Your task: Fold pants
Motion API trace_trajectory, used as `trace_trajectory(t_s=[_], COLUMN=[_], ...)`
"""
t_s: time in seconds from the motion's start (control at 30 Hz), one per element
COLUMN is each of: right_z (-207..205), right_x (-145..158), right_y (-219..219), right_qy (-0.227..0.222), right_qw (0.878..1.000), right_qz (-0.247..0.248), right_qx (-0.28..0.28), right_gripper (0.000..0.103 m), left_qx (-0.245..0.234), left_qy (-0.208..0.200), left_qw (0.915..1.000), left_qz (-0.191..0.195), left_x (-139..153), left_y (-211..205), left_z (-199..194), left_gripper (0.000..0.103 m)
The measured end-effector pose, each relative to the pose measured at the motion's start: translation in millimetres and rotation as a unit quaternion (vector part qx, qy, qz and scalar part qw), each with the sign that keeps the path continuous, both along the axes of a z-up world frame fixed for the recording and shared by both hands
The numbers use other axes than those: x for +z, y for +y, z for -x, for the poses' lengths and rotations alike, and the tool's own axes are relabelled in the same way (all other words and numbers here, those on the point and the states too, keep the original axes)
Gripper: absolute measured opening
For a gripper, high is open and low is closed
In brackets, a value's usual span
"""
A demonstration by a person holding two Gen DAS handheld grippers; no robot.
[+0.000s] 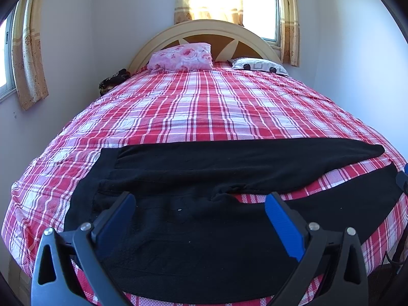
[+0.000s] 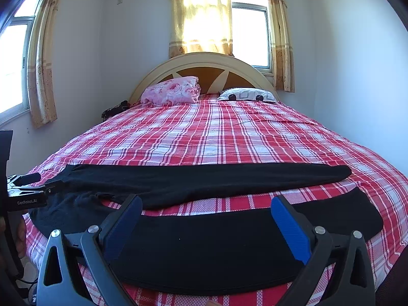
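Black pants [image 1: 199, 224] lie spread flat across the near end of a bed, waistband to the left, both legs running right. In the right wrist view the pants [image 2: 216, 244] show the near leg in front and the far leg behind it. My left gripper [image 1: 200, 201] is open and empty, hovering over the crotch and waist area. My right gripper [image 2: 206, 204] is open and empty, hovering over the near leg. The left gripper also shows at the left edge of the right wrist view [image 2: 28, 191].
The bed has a red and white plaid sheet [image 1: 204, 107]. A pink floral pillow [image 1: 182, 57] and a white patterned pillow [image 1: 258, 66] lie by the arched headboard [image 1: 204, 30]. Curtained windows are behind and to the left. Walls flank both sides.
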State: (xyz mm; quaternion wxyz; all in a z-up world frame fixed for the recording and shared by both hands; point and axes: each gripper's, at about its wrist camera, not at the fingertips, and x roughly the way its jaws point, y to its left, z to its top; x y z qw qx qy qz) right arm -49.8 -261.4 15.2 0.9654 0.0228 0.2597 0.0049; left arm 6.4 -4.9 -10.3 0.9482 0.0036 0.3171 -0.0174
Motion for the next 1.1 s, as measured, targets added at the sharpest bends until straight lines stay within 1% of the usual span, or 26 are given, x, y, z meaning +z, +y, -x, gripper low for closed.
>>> trace_trajectory(t_s=[1.1], right_z=[-1.9], right_x=[-5.5], right_y=[0.6], right_qy=[0.010], right_qw=[1.000], right_qz=[0.000], right_qx=[0.002], right_gripper=[0.102], left_qx=[-0.001], left_qy=[0.006], left_qw=[1.0000], left_qz=[0.000], left_x=[-3.3], left_y=[3.7], left_z=[-1.7], left_gripper=[0.103])
